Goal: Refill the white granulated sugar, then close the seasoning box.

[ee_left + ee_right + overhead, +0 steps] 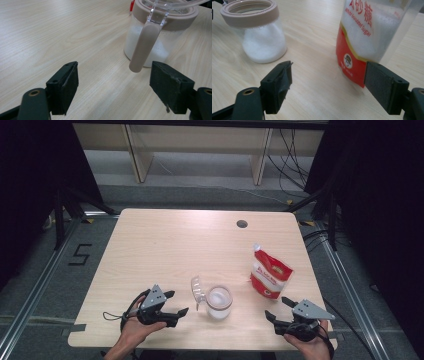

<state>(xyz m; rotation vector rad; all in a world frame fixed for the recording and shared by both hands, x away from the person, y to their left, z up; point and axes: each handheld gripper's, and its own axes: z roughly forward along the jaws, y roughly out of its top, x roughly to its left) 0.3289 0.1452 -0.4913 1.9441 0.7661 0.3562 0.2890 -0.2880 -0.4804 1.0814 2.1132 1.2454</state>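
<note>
Two grippers are held low at the near edge of the counter point(150, 240), both with fingers spread apart and nothing between them. Left gripper point(172, 304) is seen just left of the jar point(219, 303); right gripper point(278, 308) sits near the bag of sugar point(270, 274), a little on its near side.

Jar: clear glass, beige collar, partly filled with white sugar, placed near-centre. Its clear hinged lid point(197, 291) is swung open to the left, and a beige clasp point(143, 47) hangs down the jar wall, close to the left gripper's right-hand finger point(170, 87).

Bag: upright, top opened, red and white, right of the jar and apart from it.

Step judged in hand: the bag to be taken up for pouring into the jar. Bag is best pinched at mid-height where the film is firm with contents, not at the slack top. Jar is best steadied at the collar, with the clasp and lid kept clear of the mouth.
</note>
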